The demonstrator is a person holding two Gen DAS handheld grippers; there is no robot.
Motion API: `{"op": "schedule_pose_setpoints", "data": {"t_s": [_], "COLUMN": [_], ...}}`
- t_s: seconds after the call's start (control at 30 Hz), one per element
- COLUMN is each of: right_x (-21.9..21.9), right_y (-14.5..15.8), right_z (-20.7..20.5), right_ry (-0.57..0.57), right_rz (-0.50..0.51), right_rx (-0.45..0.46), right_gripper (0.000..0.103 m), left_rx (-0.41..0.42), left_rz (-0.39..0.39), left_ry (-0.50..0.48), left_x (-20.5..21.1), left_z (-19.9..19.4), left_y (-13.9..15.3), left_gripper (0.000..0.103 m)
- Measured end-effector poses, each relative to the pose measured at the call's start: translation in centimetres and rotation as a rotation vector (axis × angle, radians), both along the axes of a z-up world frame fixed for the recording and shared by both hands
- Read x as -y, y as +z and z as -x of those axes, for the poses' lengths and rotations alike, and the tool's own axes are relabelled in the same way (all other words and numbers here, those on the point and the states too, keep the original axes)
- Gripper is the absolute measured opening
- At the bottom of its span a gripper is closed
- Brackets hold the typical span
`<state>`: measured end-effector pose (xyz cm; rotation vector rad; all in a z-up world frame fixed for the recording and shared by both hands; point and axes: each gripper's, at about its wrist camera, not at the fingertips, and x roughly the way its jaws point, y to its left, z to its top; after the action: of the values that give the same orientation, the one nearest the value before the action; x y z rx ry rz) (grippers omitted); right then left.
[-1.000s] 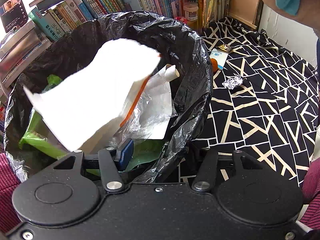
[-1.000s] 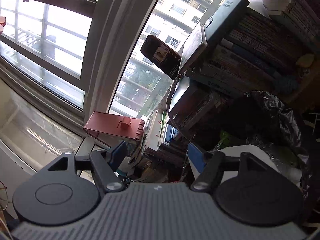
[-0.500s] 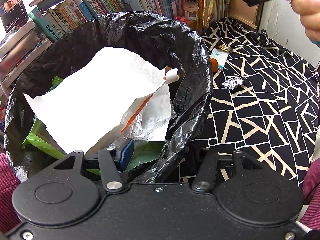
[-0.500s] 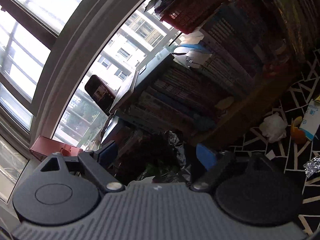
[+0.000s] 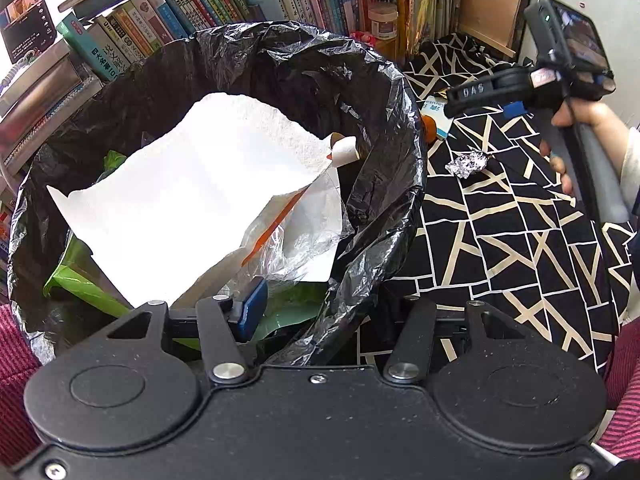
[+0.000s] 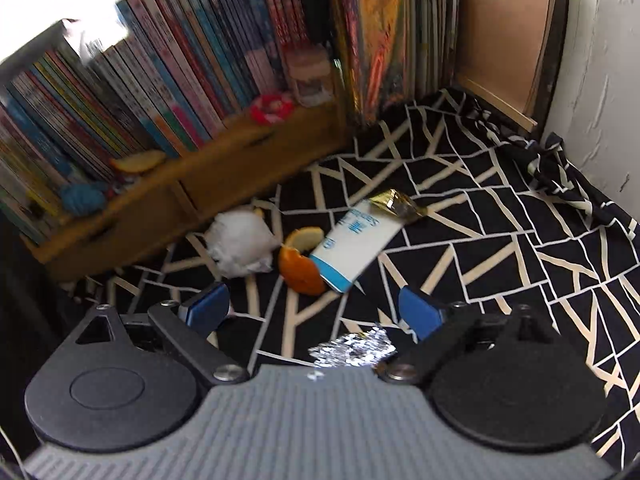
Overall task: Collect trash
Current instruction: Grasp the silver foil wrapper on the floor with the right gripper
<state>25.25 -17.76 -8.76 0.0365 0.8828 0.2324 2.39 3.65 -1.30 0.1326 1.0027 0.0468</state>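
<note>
Bin bag (image 5: 384, 92): one, black, mouth open; rim clamped between the left gripper (image 5: 316, 312) jaws at 6 o'clock of the mouth.
Bag contents: one large white paper (image 5: 192, 208) on top; one clear plastic film (image 5: 296, 236) with an orange strip; one paper roll (image 5: 344, 151) at the 2 o'clock edge; green plastic (image 5: 76, 280) beneath.
Loose trash on cloth (image 6: 500, 248): five pieces, namely one foil ball (image 6: 352, 350), one orange peel (image 6: 300, 264), one white-and-blue packet (image 6: 352, 244), one gold wrapper (image 6: 398, 202), one white wad (image 6: 240, 246).
Right gripper (image 6: 312, 304): jaws spread wide, just been opening, clasping nothing.
Foil ball to right gripper: at 6 o'clock, just below and between the blue pads (image 6: 420, 312), apart from both.
Peel and packet: at 12 o'clock of the gap, touching each other.
Wad: at 10 o'clock.
Books (image 6: 160, 80): one row, uncounted, behind the trash.
</note>
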Motion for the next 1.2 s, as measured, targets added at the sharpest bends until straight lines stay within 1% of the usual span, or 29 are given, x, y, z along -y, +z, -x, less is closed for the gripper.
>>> {"op": "schedule_pose_setpoints", "data": {"t_s": [0.1, 0.2, 0.27, 0.37, 0.63, 0.8, 1.07, 1.2], "right_x": [0.0, -0.1, -0.1, 0.0, 0.3, -0.1, -0.2, -0.2], "right_y": [-3.0, -5.2, -6.0, -6.9, -8.8, -9.1, -9.2, -9.0], "right_z": [-0.9, -1.2, -1.1, -1.2, -1.8, -1.6, -1.2, -0.9], "right_ry": [-0.011, -0.001, 0.004, 0.002, -0.036, -0.018, -0.01, -0.024], "right_rz": [0.064, 0.116, 0.136, 0.13, 0.128, 0.154, 0.158, 0.138], "right_rx": [-0.054, -0.092, -0.111, -0.133, -0.177, -0.163, -0.144, -0.122], "right_gripper": [0.097, 0.099, 0.1, 0.102, 0.102, 0.103, 0.103, 0.095], "left_rx": [0.0, 0.0, -0.002, -0.002, -0.003, -0.003, -0.003, -0.003], "left_rz": [-0.001, 0.0, 0.004, 0.005, 0.004, 0.004, 0.004, 0.003], "left_ry": [0.0, 0.0, 0.001, 0.001, 0.002, 0.002, 0.002, 0.002], "left_x": [0.0, 0.1, -0.1, -0.2, -0.1, -0.1, -0.1, -0.1], "left_z": [0.0, 0.0, 0.0, -0.1, 0.0, -0.1, -0.1, -0.1], "left_y": [0.0, 0.0, 0.0, 0.1, 0.0, 0.0, 0.0, 0.0], "left_gripper": [0.052, 0.052, 0.052, 0.052, 0.052, 0.053, 0.053, 0.053]}}
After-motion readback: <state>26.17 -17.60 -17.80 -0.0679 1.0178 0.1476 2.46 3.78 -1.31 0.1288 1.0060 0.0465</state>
